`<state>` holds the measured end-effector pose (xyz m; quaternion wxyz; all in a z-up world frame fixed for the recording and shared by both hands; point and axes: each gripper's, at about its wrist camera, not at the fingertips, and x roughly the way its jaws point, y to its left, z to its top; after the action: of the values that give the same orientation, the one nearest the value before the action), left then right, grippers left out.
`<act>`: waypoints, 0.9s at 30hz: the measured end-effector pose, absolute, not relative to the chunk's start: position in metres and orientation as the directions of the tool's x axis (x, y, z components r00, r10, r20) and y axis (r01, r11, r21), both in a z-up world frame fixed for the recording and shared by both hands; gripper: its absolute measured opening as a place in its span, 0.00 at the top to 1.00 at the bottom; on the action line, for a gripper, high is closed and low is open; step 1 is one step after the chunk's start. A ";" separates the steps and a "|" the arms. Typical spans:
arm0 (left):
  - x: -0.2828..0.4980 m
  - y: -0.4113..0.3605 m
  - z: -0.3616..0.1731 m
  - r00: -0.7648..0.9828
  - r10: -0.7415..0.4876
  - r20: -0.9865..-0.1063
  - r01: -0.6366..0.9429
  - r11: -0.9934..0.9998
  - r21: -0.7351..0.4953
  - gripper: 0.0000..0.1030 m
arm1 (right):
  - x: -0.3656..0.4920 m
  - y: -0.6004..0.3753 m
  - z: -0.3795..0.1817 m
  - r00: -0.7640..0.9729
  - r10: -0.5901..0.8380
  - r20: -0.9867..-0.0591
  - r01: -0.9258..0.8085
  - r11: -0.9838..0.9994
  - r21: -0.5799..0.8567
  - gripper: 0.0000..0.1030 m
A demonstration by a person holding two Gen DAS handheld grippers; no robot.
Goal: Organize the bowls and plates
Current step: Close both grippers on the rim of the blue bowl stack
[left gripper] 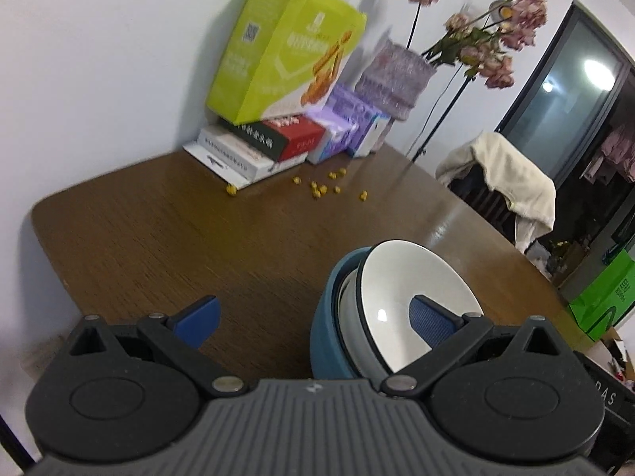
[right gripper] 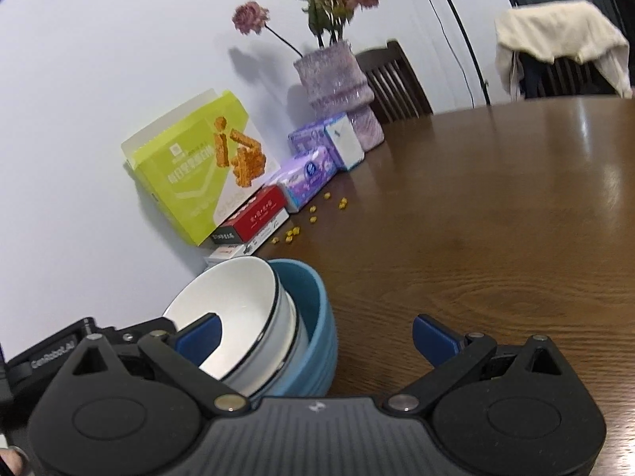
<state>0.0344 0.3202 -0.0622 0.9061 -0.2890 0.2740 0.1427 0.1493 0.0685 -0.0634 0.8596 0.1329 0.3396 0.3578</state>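
Bowls sit nested in front of me: a white bowl [left gripper: 412,297] with a thin dark rim, tipped on its side inside a blue ribbed bowl [left gripper: 327,337], with what looks like another pale bowl sandwiched between them. I can't tell whether the stack rests on the counter [left gripper: 178,238] or is carried just above it; it lies near my edge, well apart from the clutter at the far wall edge.

My left gripper [left gripper: 315,317] has its jaws spread wide. Its right fingertip [left gripper: 432,319] shows in front of the white bowl's inner face, but whether it touches I can't say, and the other fingertip hangs over bare wood, so nothing is clamped. My right gripper [right gripper: 315,337] is also spread wide, its left fingertip [right gripper: 198,337] in front of the white bowl's hollow and its right one over the counter. I judge both tools flank the stack from opposite sides because the nesting is crooked: the inner bowls lean on the blue wall rather than seating flat, and they need a nudge or a pinch on a rim to settle.

Against the far edge stand a green snack box [left gripper: 278,55] leaning on stacked books and cartons [left gripper: 254,146], purple tissue packs [left gripper: 345,127] and a purple vase of dried roses [left gripper: 393,79], with small yellow bits [left gripper: 321,188] scattered in front of them. That leaves the near wood free for stacking. No plates are visible.
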 end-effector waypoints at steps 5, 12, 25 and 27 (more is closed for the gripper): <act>0.054 0.330 -0.071 0.778 0.035 -0.627 -0.419 0.772 -0.478 0.00 | 0.163 0.081 -0.069 0.463 0.707 -0.535 -0.481 0.707 0.518 0.07; 0.072 0.330 -0.081 0.751 -0.059 -0.658 -0.376 0.780 -0.500 0.20 | 0.176 0.090 -0.083 0.375 0.724 -0.579 -0.418 0.690 0.592 0.22; 0.080 0.330 -0.090 0.755 -0.157 -0.637 -0.304 0.776 -0.552 0.55 | 0.180 0.103 -0.091 0.307 0.728 -0.613 -0.367 0.685 0.630 0.54; 0.079 0.330 -0.090 0.756 -0.155 -0.636 -0.303 0.779 -0.549 0.55 | 0.180 0.103 -0.092 0.311 0.725 -0.614 -0.362 0.688 0.629 0.54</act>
<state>0.0792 0.3296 -0.0903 0.8769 -0.3299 0.3469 0.0423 0.1805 0.1028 -0.0917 0.7865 0.1916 0.4747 0.3455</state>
